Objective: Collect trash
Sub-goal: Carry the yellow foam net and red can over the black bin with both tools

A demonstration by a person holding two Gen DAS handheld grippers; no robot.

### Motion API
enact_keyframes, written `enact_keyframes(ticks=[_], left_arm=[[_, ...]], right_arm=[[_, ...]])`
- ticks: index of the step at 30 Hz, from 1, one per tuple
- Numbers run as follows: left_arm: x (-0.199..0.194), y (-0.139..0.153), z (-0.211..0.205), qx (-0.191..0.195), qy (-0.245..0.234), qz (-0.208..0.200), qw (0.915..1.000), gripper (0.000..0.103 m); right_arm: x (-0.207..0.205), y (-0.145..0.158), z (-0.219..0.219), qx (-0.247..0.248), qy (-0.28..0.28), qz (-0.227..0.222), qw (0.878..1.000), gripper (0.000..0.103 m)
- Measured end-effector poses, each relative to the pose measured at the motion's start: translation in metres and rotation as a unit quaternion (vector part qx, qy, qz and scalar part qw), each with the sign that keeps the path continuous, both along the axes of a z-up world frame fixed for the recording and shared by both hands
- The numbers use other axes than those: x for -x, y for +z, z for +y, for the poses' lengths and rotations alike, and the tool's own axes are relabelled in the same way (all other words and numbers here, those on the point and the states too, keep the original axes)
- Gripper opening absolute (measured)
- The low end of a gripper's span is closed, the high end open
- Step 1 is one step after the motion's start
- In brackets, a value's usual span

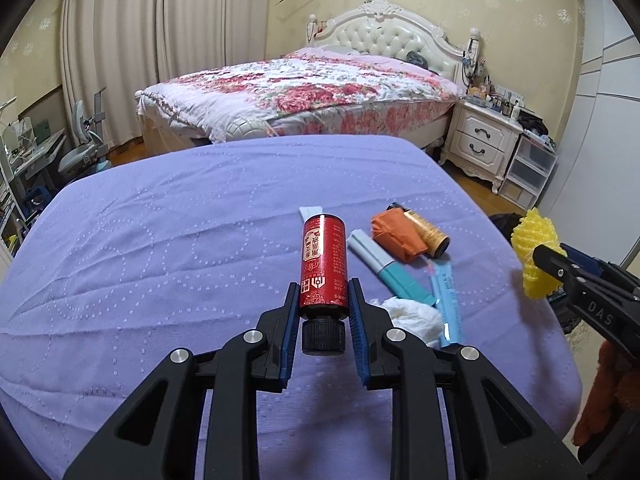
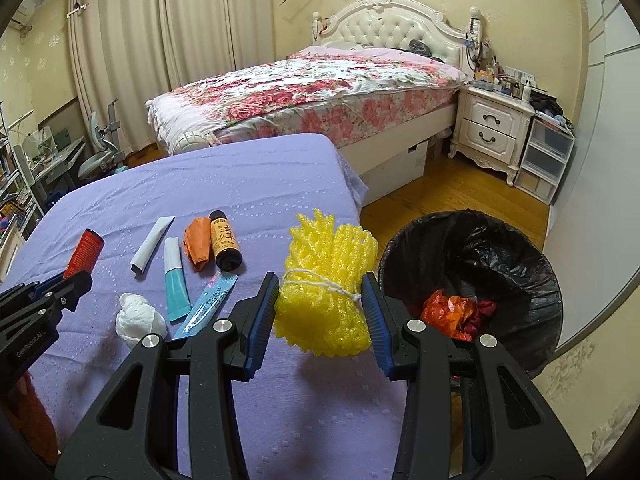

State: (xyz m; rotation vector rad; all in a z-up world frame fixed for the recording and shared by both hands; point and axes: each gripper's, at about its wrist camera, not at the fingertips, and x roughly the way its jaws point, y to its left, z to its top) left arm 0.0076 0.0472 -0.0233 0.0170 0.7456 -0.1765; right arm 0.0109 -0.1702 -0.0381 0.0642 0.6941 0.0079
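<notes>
My left gripper (image 1: pixel 323 298) is shut on a red bottle (image 1: pixel 323 262) with a black cap, lifted a little above the purple-covered table (image 1: pixel 180 240). The same bottle (image 2: pixel 84 252) shows at the left of the right wrist view. My right gripper (image 2: pixel 322 304) is shut on a yellow foam net bundle (image 2: pixel 326 280) tied with white string, near the table's right edge; that bundle (image 1: pixel 534 256) also appears at the right of the left wrist view. On the cloth lie a white tissue wad (image 2: pixel 138 318), a teal tube (image 2: pixel 176 280), a blue sachet (image 2: pixel 208 304), an orange wrapper (image 2: pixel 198 244), a brown bottle (image 2: pixel 226 244) and a white tube (image 2: pixel 154 242).
A bin with a black liner (image 2: pixel 472 280) stands on the wooden floor right of the table, holding red and orange scraps. Behind are a floral bed (image 2: pixel 304 92), a white nightstand (image 2: pixel 492 128), plastic drawers (image 2: pixel 546 160) and a cluttered desk with chair (image 2: pixel 60 156) at left.
</notes>
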Motion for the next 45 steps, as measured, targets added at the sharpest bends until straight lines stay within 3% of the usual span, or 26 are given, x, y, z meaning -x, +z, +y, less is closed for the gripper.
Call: enact_keyframes(ticks=[18,31,45], left_arm=[[-0.014,0.016,-0.086,0.012,-0.076,-0.030,0.9966,0.025],[-0.042,0.003,-0.176,-0.002,-0.145,-0.027,0.9891,0.025],[-0.069,-0.004,-0.235,-0.023,-0.179,-0.032,0.9831,0.025]], right_arm=[[0.008,0.018,-0.062,0.024,-0.077,-0.027,0.996,0.041],[-0.001,0.009,-0.119,0.027,-0.143,-0.024,0.989,0.042],[-0.022,-0.004,-0.158,0.014,-0.185,-0.023,0.982,0.042]])
